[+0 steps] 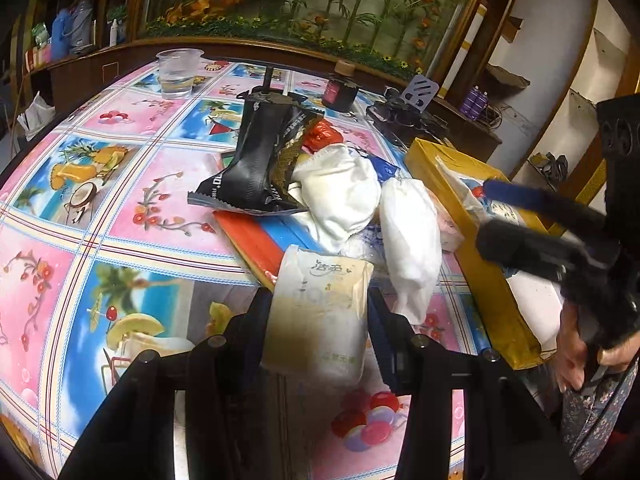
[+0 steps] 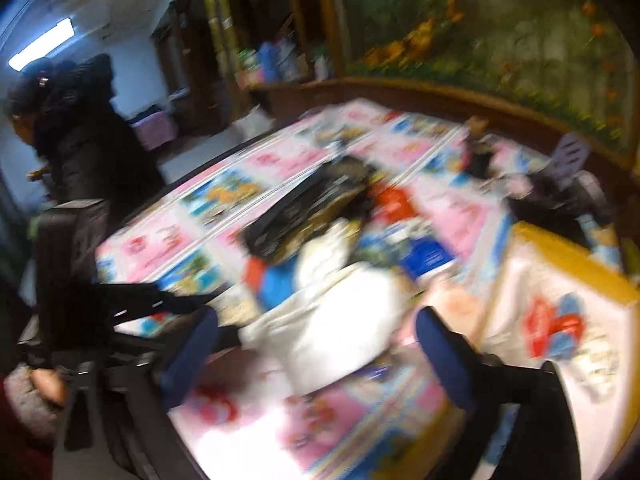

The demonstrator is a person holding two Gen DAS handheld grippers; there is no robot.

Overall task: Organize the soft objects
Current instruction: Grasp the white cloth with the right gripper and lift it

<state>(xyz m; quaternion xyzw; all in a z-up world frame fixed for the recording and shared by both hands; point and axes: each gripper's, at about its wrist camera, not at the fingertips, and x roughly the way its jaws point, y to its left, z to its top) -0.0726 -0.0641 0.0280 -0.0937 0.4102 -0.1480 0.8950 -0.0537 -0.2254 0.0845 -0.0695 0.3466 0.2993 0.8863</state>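
Two grippers: left gripper (image 1: 320,300) pinches tissue pack (image 1: 320,312) above the table (image 1: 120,200); right gripper (image 2: 316,328), jaws spread, straddles white pouch (image 2: 340,320); soft pack could slip if squeezed unevenly.

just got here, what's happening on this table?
A person is sorting soft packets with two handheld grippers. The left gripper is shut on a pale tissue pack above the fruit-print tablecloth. The right gripper is open, fingers either side of a white pouch in the pile, beside the yellow box. That view is motion-blurred.
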